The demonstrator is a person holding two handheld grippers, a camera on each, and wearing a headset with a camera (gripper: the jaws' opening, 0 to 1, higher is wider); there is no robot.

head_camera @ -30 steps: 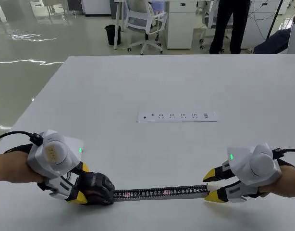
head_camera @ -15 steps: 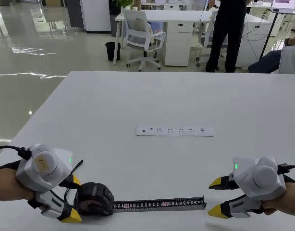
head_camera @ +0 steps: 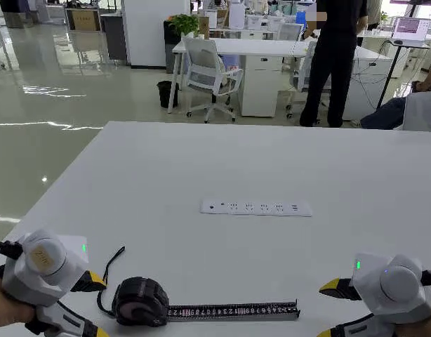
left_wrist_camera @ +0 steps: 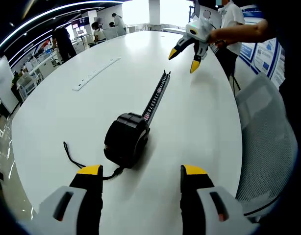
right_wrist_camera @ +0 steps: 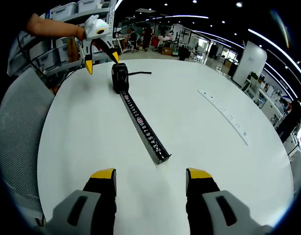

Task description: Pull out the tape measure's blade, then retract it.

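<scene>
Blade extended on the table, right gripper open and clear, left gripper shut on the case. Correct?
No: the left gripper is open, its jaws clear of the case, as the left gripper view shows. The blade is extended and the right gripper open and clear.

- We take this for an open-plan office or lab: white desks [head_camera: 261,70] stand on a wide, glossy floor [head_camera: 61,105].
- We see a swivel chair [head_camera: 210,70], a waste bin [head_camera: 166,93] and a potted plant [head_camera: 184,24].
- A person [head_camera: 335,63] stands by the desks, near a lit screen [head_camera: 410,29].
- Our white bench [head_camera: 272,161] carries a power strip [head_camera: 256,208].
</scene>
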